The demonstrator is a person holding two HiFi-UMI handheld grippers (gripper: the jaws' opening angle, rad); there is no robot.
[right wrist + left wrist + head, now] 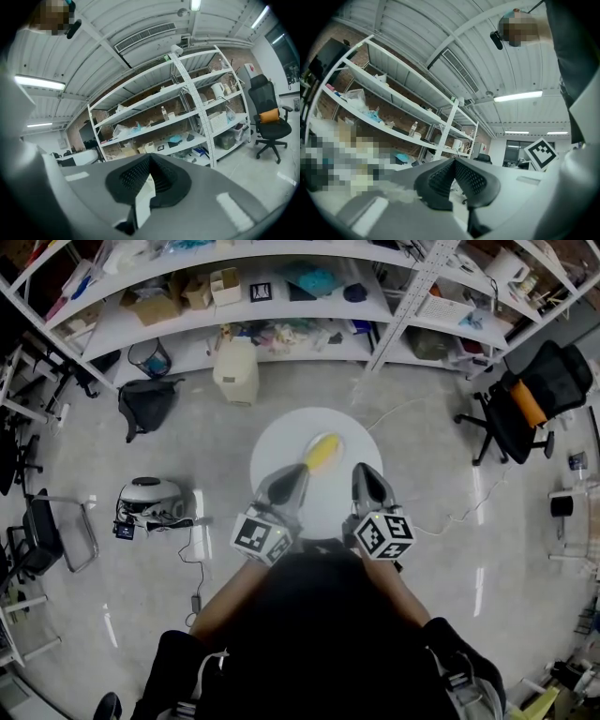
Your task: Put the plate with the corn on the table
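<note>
The left gripper (289, 479) and the right gripper (367, 476) both pinch the near rim of the plate (277, 442). The corn (323, 452) lies just ahead of them. Hold both grippers level so the corn can't roll off.

corn (323, 452) on plate (279, 444), left tongs (289, 478) and right tongs (367, 476) at near rim, shelves (281, 317) beyond

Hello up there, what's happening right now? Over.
Both tongs shut on plate rim: left tongs, right tongs. Plate held over floor, corn on it. No table in sight.
</note>
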